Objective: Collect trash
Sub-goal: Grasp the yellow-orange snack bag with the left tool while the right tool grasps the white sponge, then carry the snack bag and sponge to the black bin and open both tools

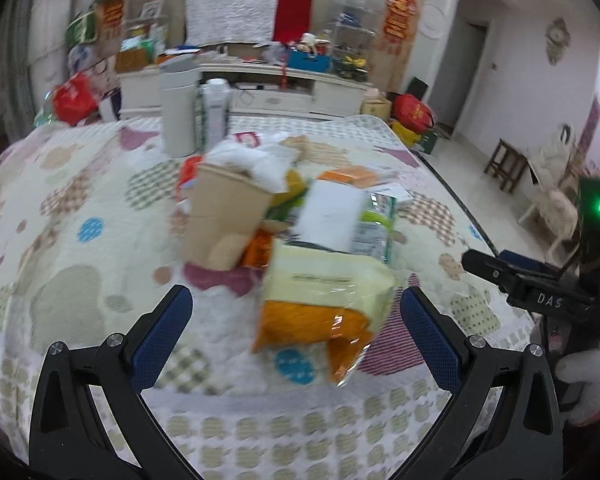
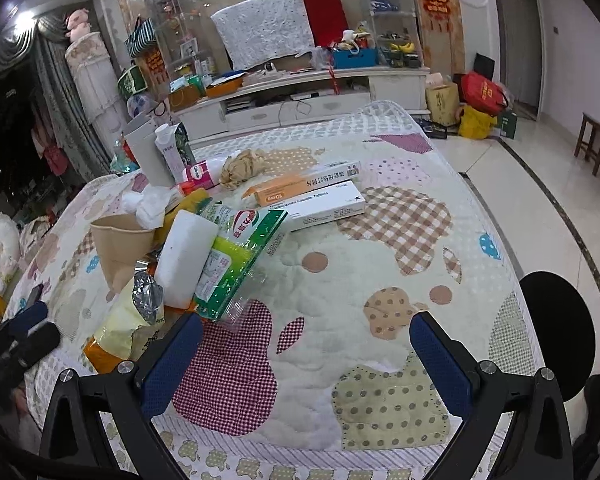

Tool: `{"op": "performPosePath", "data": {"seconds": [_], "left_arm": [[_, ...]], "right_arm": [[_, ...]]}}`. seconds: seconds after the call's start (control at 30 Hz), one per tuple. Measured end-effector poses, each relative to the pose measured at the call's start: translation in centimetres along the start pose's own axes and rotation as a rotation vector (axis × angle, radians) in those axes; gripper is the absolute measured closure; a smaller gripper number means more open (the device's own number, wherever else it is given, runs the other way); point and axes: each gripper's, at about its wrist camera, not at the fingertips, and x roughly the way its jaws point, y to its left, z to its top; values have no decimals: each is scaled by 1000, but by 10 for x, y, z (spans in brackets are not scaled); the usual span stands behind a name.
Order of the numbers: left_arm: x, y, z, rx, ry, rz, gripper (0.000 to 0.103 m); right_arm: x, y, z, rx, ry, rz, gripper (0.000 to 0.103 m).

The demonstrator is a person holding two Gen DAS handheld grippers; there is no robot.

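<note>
A heap of trash lies on the quilted table. It holds a brown paper cup (image 1: pixel 224 216) (image 2: pixel 120 246) stuffed with white tissue (image 2: pixel 150 204), a yellow and orange snack bag (image 1: pixel 324 304) (image 2: pixel 118 328), a green and white plastic packet (image 1: pixel 348 220) (image 2: pixel 236 256), two flat medicine boxes (image 2: pixel 320 196) and a crumpled brown paper ball (image 2: pixel 242 168). My left gripper (image 1: pixel 296 316) is open just before the snack bag, fingers either side of it. My right gripper (image 2: pixel 306 344) is open and empty over the bare quilt, right of the heap.
A tall white bin (image 1: pixel 178 108) (image 2: pixel 146 156) and a white carton (image 1: pixel 216 110) (image 2: pixel 170 152) stand at the far side of the table. A TV cabinet (image 2: pixel 300 92) is behind. A wooden stool (image 1: pixel 506 164) and a black round seat (image 2: pixel 558 332) stand on the floor to the right.
</note>
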Motion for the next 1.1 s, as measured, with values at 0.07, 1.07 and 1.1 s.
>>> {"op": "performPosePath", "data": {"seconds": [0.07,1.07,1.1], "left_arm": [[10,-10,-1,24,1,-4,0],[-16,88,-17,-114,57,-49,51],[-18,91,-18,-120,54,-44,51]], "right_arm": [[1,-2,1,10,1,13,0],[114,114,27,-182,183,158,51],[116,113,27,-172,181,180,59]]}}
